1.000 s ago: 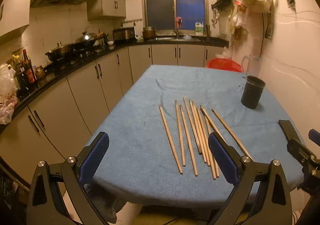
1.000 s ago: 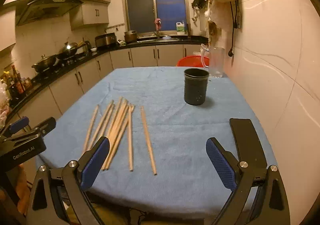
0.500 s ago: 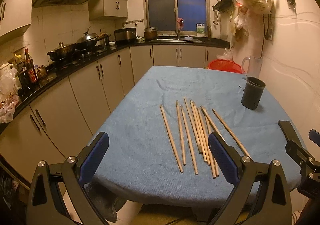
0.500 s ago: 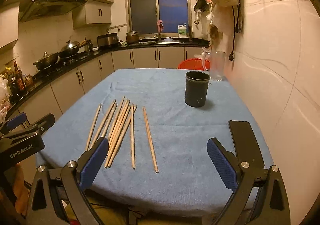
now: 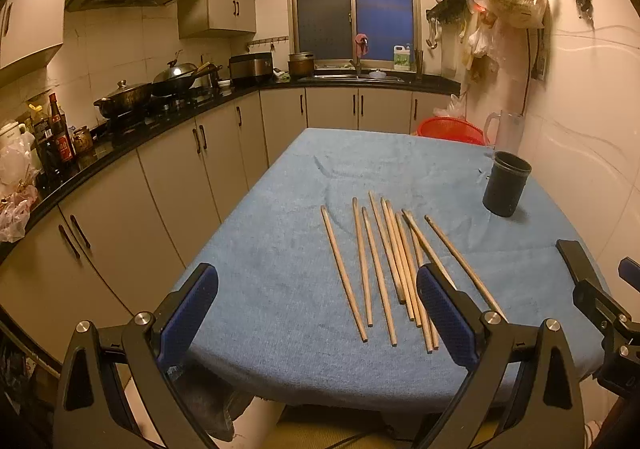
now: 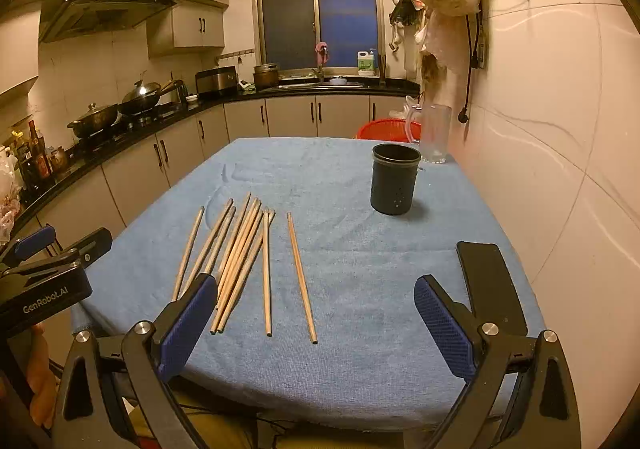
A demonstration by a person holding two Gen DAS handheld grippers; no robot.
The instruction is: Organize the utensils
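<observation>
Your chopsticks (image 5: 384,265) lie lengthwise near-to-far; both grippers (image 5: 316,313) (image 6: 312,317) gape empty; only your right view shows the holder's (image 6: 394,179) perforations.

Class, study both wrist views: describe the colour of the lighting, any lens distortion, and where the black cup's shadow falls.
Left wrist view: warm yellow-orange light; fisheye bends the cabinets and blacks out the corners; the black cup throws a soft shadow to its right on the blue cloth. Right wrist view: the same warm cast and curved wall lines; the cup's shadow again falls right; the chopsticks look sharp.
</observation>
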